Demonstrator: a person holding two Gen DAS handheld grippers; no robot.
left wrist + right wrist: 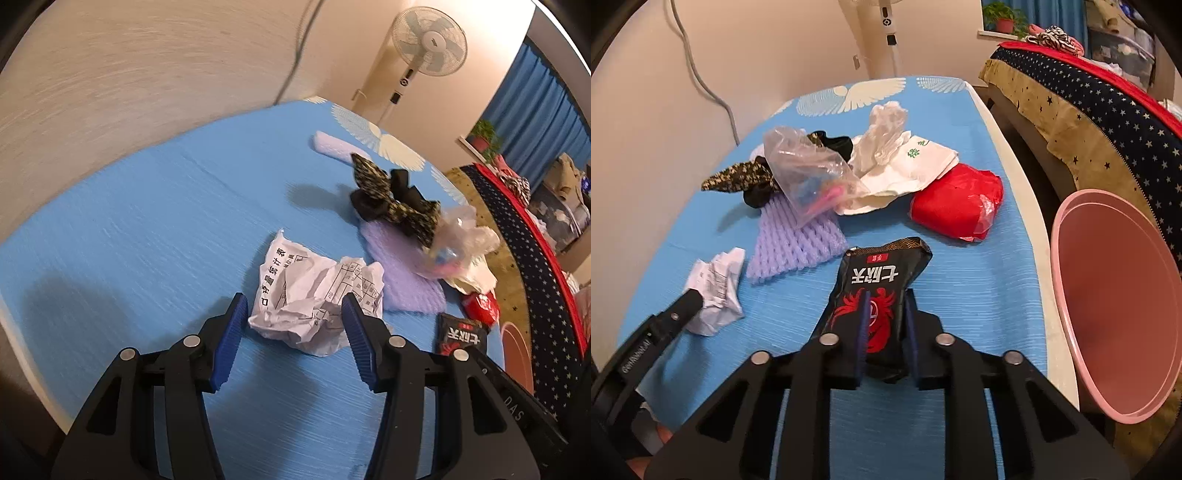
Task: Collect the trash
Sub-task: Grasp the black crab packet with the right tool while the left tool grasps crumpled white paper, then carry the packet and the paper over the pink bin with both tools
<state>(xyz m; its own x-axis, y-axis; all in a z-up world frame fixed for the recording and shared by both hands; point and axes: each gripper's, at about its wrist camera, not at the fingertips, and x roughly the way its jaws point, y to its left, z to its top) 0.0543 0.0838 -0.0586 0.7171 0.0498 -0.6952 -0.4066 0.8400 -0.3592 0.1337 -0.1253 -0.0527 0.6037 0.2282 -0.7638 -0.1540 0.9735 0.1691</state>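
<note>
R gripper [886, 321]: jaws clamped on near end of black snack wrapper [882, 273], whose long axis runs straight ahead from the jaws. Pink bin [1123, 306] sits just off the table edge to its right, so R hand is nearer the drop; likely next step is a swing right, then release.

L gripper [291, 325]: jaws wide apart, straddling crumpled paper [314, 295], pads not yet touching it afaict. Paper lies dead ahead, between the tips.

Further out: purple foam net [798, 240], clear plastic bag [809, 173], white wrapper [908, 166], red bag [960, 199], dark patterned cloth [391, 195], all clustered mid-table.

Surface: blue tablecloth [129, 229] w/ white wing print. Room: standing fan [428, 40], starred bedcover [1089, 92], blue curtain [532, 96].
</note>
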